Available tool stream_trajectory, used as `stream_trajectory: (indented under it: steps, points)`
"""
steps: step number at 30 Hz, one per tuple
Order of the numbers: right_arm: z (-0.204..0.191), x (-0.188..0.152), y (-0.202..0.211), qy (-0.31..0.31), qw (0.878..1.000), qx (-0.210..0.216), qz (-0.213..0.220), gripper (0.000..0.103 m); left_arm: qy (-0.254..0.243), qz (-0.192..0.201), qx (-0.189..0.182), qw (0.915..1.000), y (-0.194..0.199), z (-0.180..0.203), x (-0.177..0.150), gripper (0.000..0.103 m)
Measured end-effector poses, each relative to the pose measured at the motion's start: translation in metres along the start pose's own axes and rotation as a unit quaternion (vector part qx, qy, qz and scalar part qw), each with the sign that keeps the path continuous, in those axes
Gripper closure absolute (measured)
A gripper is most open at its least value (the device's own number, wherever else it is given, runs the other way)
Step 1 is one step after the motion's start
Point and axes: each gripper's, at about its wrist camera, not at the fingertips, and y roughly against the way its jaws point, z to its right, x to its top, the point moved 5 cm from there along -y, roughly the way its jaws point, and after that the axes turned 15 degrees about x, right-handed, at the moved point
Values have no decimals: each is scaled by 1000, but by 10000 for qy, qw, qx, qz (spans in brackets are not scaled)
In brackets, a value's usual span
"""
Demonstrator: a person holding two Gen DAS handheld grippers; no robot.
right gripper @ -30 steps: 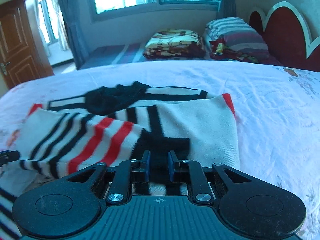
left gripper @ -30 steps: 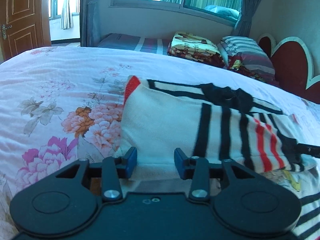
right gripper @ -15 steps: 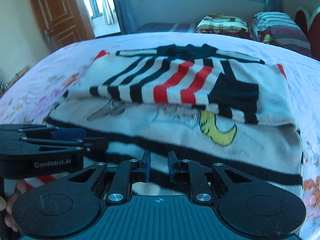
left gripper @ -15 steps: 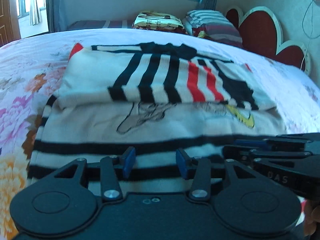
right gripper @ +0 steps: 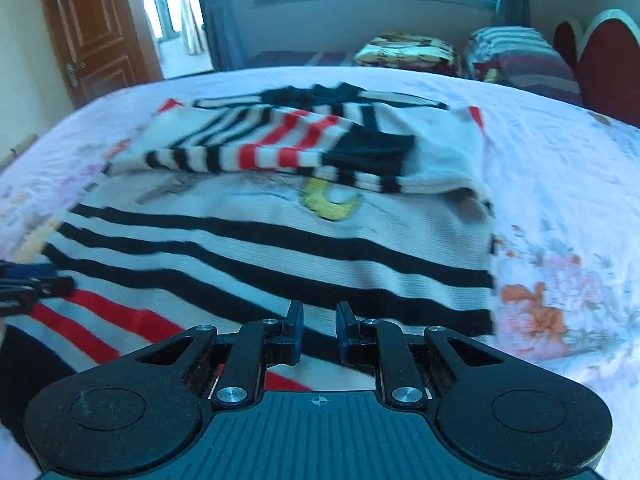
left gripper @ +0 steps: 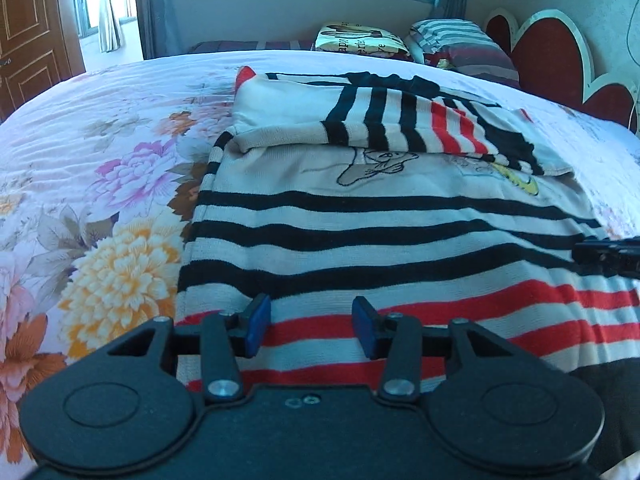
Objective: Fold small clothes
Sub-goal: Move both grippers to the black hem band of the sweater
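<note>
Cream knitted sweater with black and red stripes [left gripper: 380, 216], flat on the floral-print bed [left gripper: 100, 184], sleeves folded across the chest, hem nearest both tongs, left [left gripper: 311, 330] and right [right gripper: 318, 332] parted, empty, seemingly placed to lift the hem.

Sweater [left gripper: 360, 216]: cream knit; black stripes just ahead of the jaws, red stripes beneath them; yellow crescent motif [right gripper: 332, 200] further ahead. Folded sleeves [right gripper: 280, 148] beyond: black and red bands, solid black patch. Bedspread [left gripper: 100, 200]: pale pink, with purple, yellow and orange flowers left of the left jaws. Left gripper [left gripper: 311, 326]: black body, blue pads [left gripper: 256, 320]. Door [right gripper: 92, 36]: brown wood.
</note>
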Motion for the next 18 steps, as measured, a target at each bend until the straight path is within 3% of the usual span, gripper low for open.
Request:
stream_trajectory:
  steps: [7,9,13,18]
  points:
    - [-58,-2,-13,183,9993,304,74,86,83,139,-542,9984,19,32,11,53]
    - [-66,-9,-20,240,9995,180,-63,86,-27,127,-580,9982,17,40,8,47]
    - [-62,-34,-20,127,9995,-147,-233,86,-331,-117,-469,9983,5,35,-17,47]
    - [-48,-62,16,139,9977,-660,-115,86,-386,106,-558,9976,19,3,-42,45]
